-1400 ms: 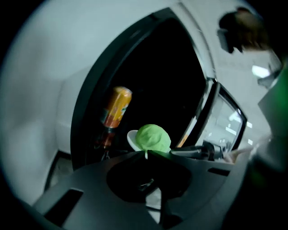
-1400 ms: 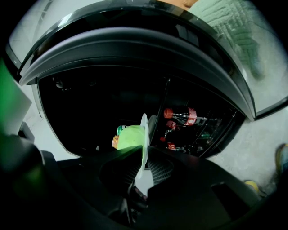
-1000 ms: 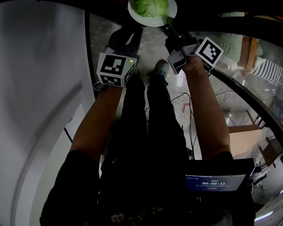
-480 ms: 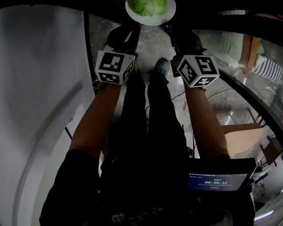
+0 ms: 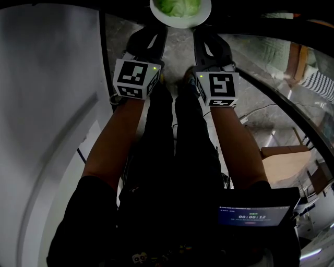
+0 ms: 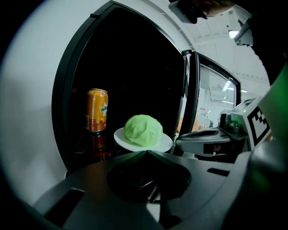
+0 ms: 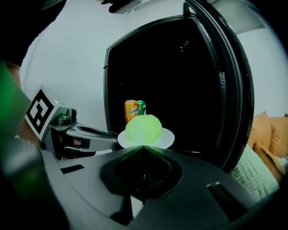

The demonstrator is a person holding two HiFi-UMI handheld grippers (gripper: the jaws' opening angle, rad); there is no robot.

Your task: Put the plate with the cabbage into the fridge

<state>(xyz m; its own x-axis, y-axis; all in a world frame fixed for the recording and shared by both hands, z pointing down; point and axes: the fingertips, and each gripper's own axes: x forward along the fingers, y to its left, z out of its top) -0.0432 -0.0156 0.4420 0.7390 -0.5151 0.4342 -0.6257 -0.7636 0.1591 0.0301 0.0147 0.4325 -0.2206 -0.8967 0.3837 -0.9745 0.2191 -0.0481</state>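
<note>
White plate (image 5: 204, 14) — green cabbage (image 5: 180, 6) atop

A grey speckled stone floor (image 5: 180, 49) lies below, with thin dark cables (image 5: 257, 110) trailing over it; a pale wooden board (image 5: 284, 164) stands at the right; an orange cushion (image 7: 270, 132) sits beside pale green quilted fabric (image 7: 252, 173); a bright ceiling lamp (image 6: 233, 33) glows overhead.

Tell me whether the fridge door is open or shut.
Open. The black-framed fridge door is swung aside, exposing the dark interior with an orange soda can behind the white plate.
</note>
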